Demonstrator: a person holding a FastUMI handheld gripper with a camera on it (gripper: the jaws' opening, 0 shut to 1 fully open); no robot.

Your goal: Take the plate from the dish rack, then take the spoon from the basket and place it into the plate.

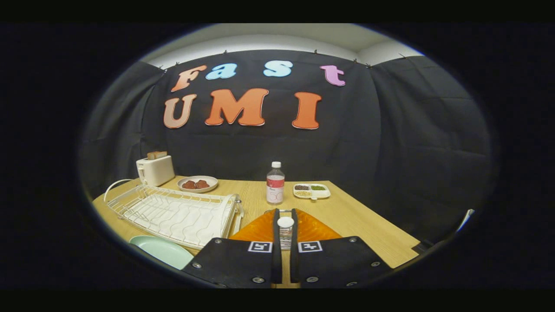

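Tool (285,234) clenched on the spoon (285,226), handle pinched between both fingers above the orange basket (260,229). The plate (162,250) lies near left beside the dish rack (173,212). Risk, I'd say: the thin handle slipping during the swing left.

The table (360,221) looked like pale wood grain with a matt finish. On it, the dish rack (173,212) was thin white coated wire. Beside the rack, the plate (162,250) was smooth and faintly glossy. Beyond the rack, the bottle (275,184) was clear plastic, the toaster (155,170) smooth and satiny.
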